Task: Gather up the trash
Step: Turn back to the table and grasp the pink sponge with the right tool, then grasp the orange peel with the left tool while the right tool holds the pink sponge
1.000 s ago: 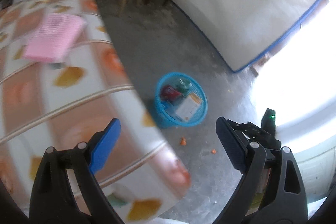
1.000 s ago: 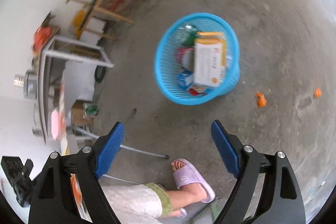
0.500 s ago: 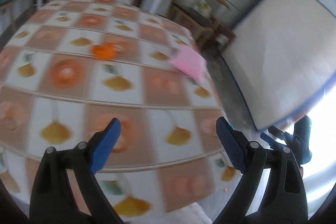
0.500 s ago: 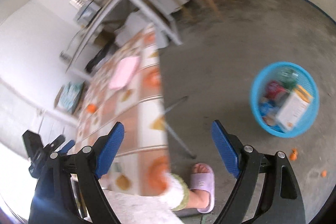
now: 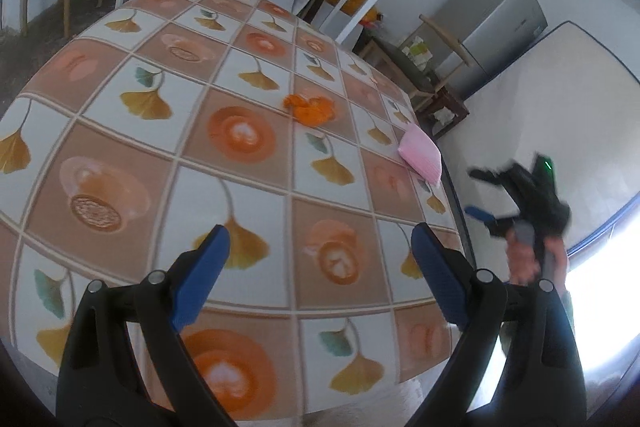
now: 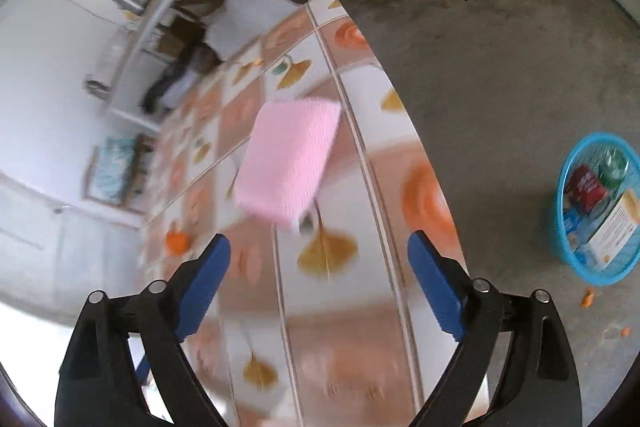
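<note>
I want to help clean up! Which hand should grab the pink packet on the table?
Probably the right. The pink packet lies straight ahead of the right gripper, whose empty jaws are opening. The left gripper faces bare tablecloth, with the packet off to its side.

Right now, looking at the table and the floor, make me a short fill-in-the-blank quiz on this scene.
1. The pink pad lies on the ____.
2. The basket on the floor is ____ in colour.
3. Between the left gripper fingers there is ____.
4. The orange scrap lies on the table, ____ from the pad.

Missing: table; blue; nothing; apart
</note>
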